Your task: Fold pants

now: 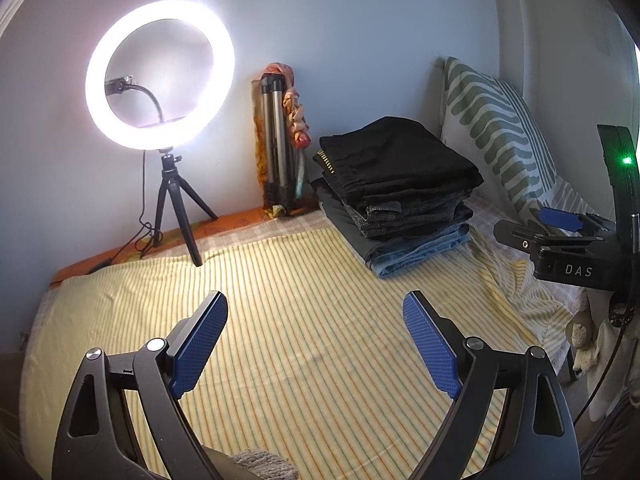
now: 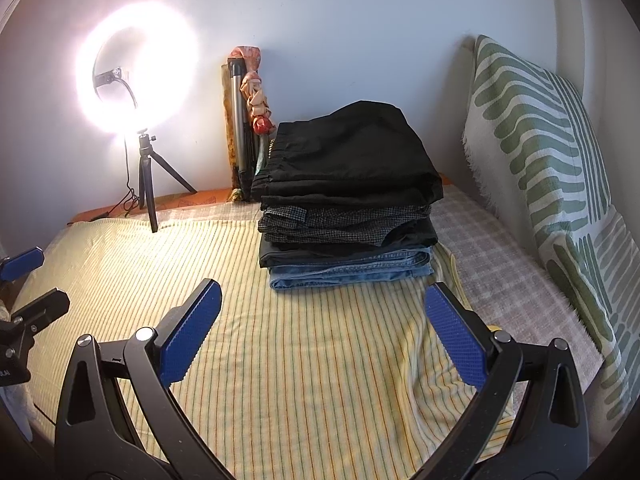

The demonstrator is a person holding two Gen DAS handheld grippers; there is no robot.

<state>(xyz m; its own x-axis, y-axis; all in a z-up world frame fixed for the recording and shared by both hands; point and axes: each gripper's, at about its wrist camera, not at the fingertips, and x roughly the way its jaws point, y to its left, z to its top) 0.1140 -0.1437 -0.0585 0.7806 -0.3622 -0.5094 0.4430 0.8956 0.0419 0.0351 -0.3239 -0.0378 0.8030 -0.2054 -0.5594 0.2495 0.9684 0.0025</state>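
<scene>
A stack of folded pants (image 1: 400, 192) sits at the far right of the striped yellow bedsheet (image 1: 300, 300), black pairs on top and blue jeans at the bottom; it also shows in the right wrist view (image 2: 348, 204). My left gripper (image 1: 316, 308) is open and empty above the sheet, well short of the stack. My right gripper (image 2: 324, 300) is open and empty just in front of the stack. The right gripper also shows at the right edge of the left wrist view (image 1: 560, 236). The left gripper shows at the left edge of the right wrist view (image 2: 24, 280).
A lit ring light on a small tripod (image 1: 160, 76) stands at the back left with its cable on the bed. A folded tripod with a cloth (image 1: 276, 140) leans on the wall. A green-patterned pillow (image 2: 540, 152) leans at the right.
</scene>
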